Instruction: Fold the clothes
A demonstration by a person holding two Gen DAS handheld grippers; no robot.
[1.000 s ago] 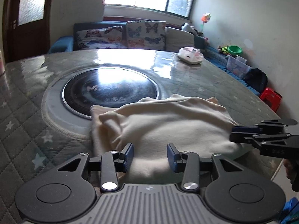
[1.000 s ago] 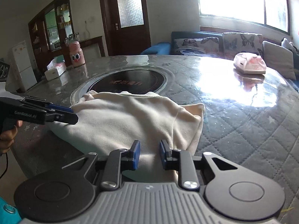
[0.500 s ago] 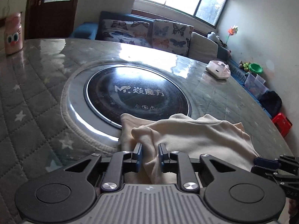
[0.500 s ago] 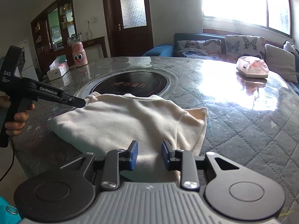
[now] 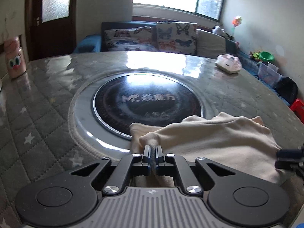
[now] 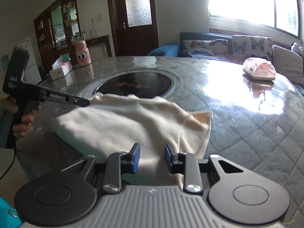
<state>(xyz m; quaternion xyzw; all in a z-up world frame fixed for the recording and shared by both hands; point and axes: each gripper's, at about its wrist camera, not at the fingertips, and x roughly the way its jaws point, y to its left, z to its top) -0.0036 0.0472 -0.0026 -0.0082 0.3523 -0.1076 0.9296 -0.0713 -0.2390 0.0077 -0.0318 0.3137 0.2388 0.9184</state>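
Cream garment (image 6: pixel 121 125) — folded, rumpled, at table (image 6: pixel 247 125) edge

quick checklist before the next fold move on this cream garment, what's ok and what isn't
1. Left gripper has a hold: ok, its jaws are pinched on a corner of the cream garment.
2. Right gripper has a hold: not ok, its jaws are open over the near edge of the cloth.
3. Garment is supported: ok, it lies on the table, its far edge over the dark glass disc.
4. Fold path is free: ok, the pink box and pink bottle stand well away.
5. Layers held by the left jaws: cannot tell.
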